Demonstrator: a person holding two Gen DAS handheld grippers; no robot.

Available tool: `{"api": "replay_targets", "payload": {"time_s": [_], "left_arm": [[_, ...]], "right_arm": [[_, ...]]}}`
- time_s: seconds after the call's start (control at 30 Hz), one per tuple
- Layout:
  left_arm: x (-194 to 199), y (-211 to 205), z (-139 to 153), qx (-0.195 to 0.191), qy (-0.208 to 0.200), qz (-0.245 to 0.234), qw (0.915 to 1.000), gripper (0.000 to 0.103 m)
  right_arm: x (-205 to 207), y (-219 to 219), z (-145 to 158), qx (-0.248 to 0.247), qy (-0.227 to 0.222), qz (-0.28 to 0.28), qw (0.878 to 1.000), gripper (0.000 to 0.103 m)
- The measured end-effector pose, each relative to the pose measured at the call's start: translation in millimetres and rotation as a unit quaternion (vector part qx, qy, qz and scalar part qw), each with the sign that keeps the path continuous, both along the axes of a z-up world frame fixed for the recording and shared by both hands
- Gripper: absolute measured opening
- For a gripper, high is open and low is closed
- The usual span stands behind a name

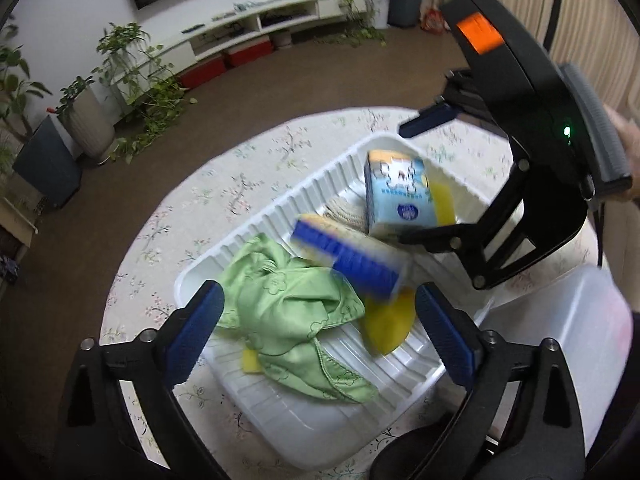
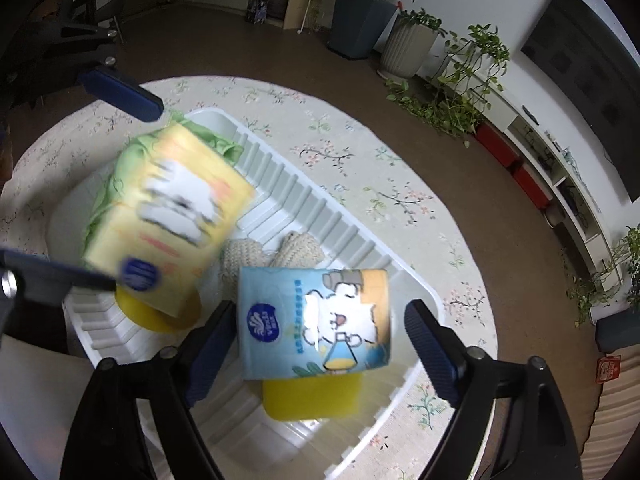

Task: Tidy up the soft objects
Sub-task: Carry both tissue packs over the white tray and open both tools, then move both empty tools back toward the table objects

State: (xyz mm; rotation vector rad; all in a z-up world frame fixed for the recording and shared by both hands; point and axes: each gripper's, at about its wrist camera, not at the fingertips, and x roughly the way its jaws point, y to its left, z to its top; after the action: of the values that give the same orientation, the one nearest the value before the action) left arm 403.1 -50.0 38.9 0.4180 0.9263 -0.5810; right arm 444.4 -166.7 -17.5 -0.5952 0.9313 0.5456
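A white ribbed basket point(image 1: 304, 192) point(image 2: 320, 208) sits on the round floral table point(image 1: 200, 208) point(image 2: 360, 140). It holds a green cloth point(image 1: 288, 312) point(image 2: 132, 152), yellow sponges point(image 1: 386, 320) point(image 2: 312, 396) and a beige knitted piece point(image 1: 344, 212) point(image 2: 272, 252). My left gripper point(image 1: 320, 332) point(image 2: 138, 192) is open above the basket. A blurred yellow tissue pack point(image 1: 352, 256) point(image 2: 168, 216) lies loose between its fingers, tilted over the cloth. My right gripper point(image 2: 320, 350) point(image 1: 404, 184) is open around a blue tissue pack point(image 2: 316, 320) point(image 1: 400, 196), which rests on a sponge with a gap at the right pad.
A translucent plastic box point(image 1: 580, 320) stands beside the basket at the table's near edge. Brown carpet surrounds the table. Potted plants point(image 1: 92, 120) point(image 2: 408, 44) and a low white TV cabinet point(image 1: 256, 28) point(image 2: 560, 168) line the walls. A hand point(image 1: 628, 140) holds the right gripper.
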Motion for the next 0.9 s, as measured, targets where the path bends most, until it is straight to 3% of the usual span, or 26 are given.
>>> {"api": "replay_targets", "payload": {"time_s": [0.17, 0.27, 0.47, 0.63, 0.77, 0.9], "left_arm": [[-9, 26, 19, -0.040, -0.019, 0.035, 0.9984, 0.098], [-20, 48, 26, -0.073, -0.031, 0.061, 0.9950, 0.103], [-66, 95, 29, -0.135, -0.067, 0.136, 0.9793, 0.103], [-120, 125, 25, -0.161, -0.095, 0.179, 0.9659, 0.103], [-174, 143, 11, -0.196, -0.114, 0.215, 0.9501, 0.103], [-218, 137, -13, -0.197, -0.112, 0.226, 0.9475, 0.103]], "right_arm": [[-11, -14, 11, 0.013, -0.009, -0.006, 1.000, 0.101], [-16, -33, 21, 0.032, -0.014, -0.025, 0.999, 0.103], [-42, -86, 42, 0.098, -0.031, -0.093, 0.990, 0.103], [-84, -128, 44, 0.138, -0.040, -0.143, 0.979, 0.103], [-129, -156, 37, 0.160, -0.049, -0.191, 0.967, 0.103], [-190, -171, 29, 0.200, -0.054, -0.236, 0.949, 0.103]]}}
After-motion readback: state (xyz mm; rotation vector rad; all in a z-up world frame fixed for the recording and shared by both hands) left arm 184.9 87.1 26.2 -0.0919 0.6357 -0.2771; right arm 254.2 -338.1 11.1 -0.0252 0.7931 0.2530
